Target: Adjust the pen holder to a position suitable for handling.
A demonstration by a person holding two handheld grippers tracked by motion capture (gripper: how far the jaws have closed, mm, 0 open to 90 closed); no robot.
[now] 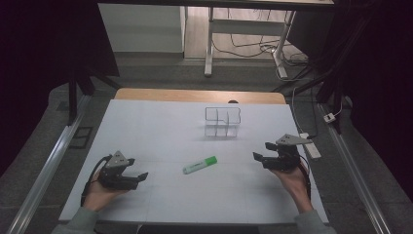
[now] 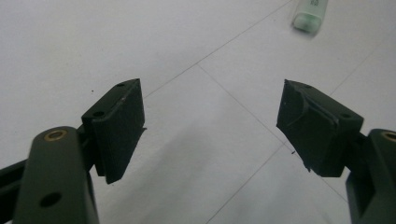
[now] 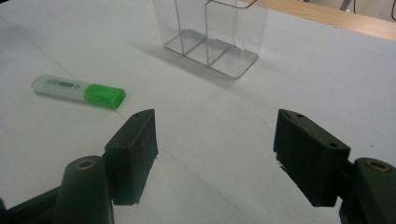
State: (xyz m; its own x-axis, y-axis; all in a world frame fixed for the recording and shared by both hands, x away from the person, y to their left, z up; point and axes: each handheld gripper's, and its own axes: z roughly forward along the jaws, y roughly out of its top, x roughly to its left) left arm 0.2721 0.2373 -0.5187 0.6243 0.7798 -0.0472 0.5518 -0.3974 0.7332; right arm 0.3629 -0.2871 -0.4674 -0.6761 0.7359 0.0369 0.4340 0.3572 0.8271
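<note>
A green highlighter (image 1: pixel 199 165) lies flat on the white table sheet, green cap toward the right in the high view. The right gripper view shows the highlighter (image 3: pixel 78 91) left of the jaws; the left gripper view catches its pale end (image 2: pixel 309 15) at the top. A clear plastic organiser (image 1: pixel 222 122) with several compartments stands upright farther back, and this organiser (image 3: pixel 212 35) is empty in the right gripper view. My left gripper (image 1: pixel 138 173) rests open near the front left, nothing between its jaws. My right gripper (image 1: pixel 263 151) is open at the right, also holding nothing.
The white sheet (image 1: pixel 160 126) covers a wooden table whose far edge (image 1: pixel 199 95) shows bare. A white power strip (image 1: pixel 310 145) lies off the table's right edge. Desk legs and cables stand on the floor beyond.
</note>
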